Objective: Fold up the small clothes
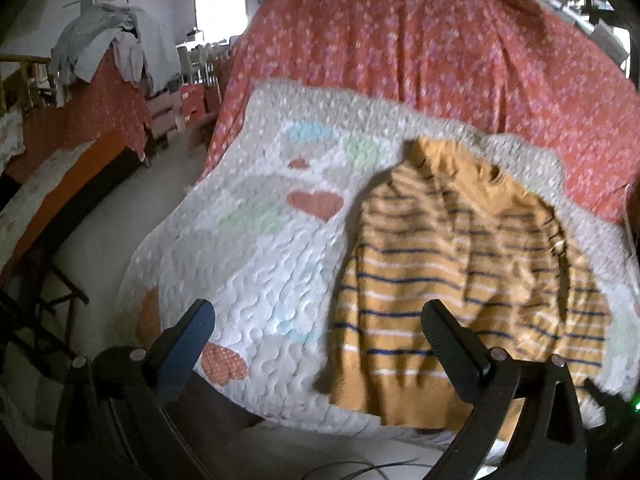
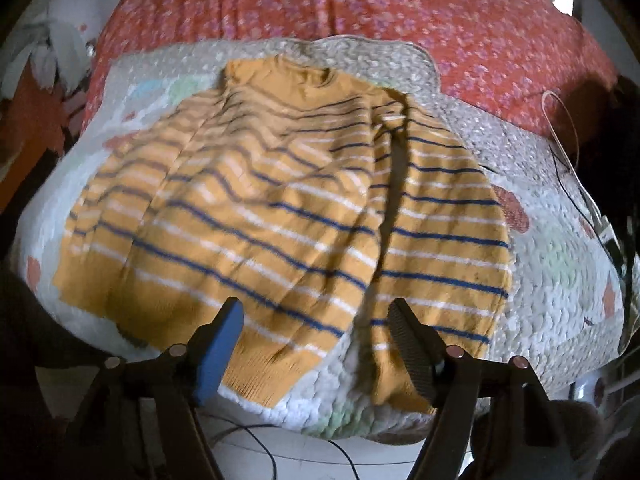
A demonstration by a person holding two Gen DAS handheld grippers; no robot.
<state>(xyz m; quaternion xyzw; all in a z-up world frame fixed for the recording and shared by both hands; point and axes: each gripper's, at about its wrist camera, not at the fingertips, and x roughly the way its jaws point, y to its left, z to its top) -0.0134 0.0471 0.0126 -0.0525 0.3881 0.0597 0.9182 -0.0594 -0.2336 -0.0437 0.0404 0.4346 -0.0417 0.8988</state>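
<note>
A small mustard-yellow sweater (image 1: 460, 272) with navy and white stripes lies spread flat on a white quilted mat (image 1: 256, 248), neck away from me, hem at the near edge. In the right wrist view the sweater (image 2: 280, 208) fills the middle, with one sleeve folded down along its right side. My left gripper (image 1: 320, 316) is open and empty, above the sweater's left hem edge. My right gripper (image 2: 316, 312) is open and empty, just above the hem near the gap between body and sleeve.
The mat (image 2: 560, 264) lies on a red floral cover (image 1: 400, 40). A cable (image 2: 568, 152) runs along the mat's right side. Another covered table with a pile of grey clothes (image 1: 112, 48) stands at the left. Cables lie on the floor (image 2: 260, 440) below the near edge.
</note>
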